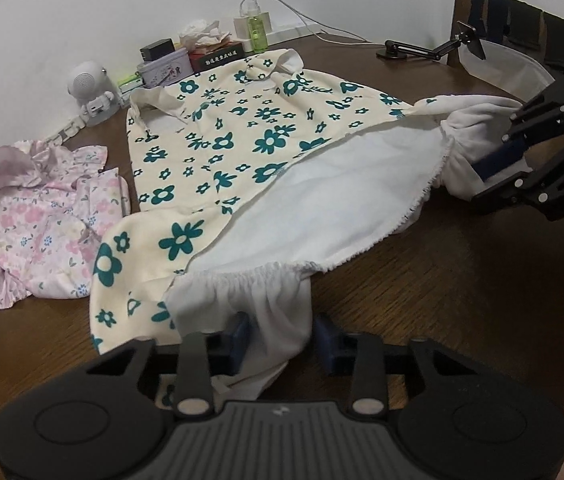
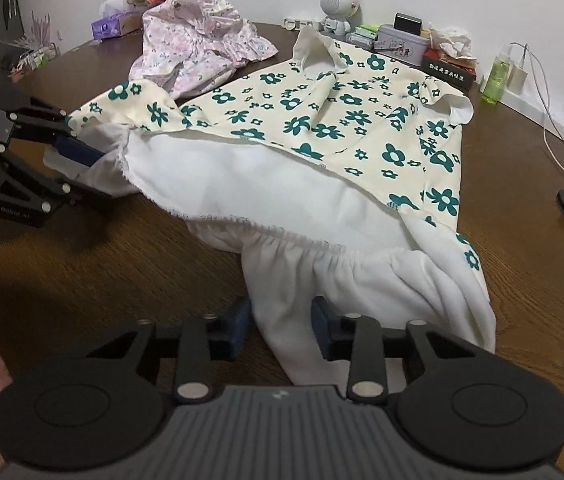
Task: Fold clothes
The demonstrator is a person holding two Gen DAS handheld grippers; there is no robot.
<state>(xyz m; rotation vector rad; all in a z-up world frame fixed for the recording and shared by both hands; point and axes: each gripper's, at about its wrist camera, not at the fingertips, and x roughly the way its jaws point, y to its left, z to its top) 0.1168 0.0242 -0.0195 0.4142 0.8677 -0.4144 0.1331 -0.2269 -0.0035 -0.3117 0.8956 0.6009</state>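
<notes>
A cream dress with teal flowers lies spread on the brown wooden table, its hem turned up so the white lining shows. My left gripper is shut on a bunch of the white gathered hem at one corner; it also shows at the left of the right wrist view. My right gripper is shut on the gathered hem at the other corner; it shows at the right of the left wrist view.
A crumpled pink floral garment lies beside the dress. Along the wall stand a white robot toy, tins and boxes, a green bottle and a charger cable. A chair and a black clamp arm stand at the far right.
</notes>
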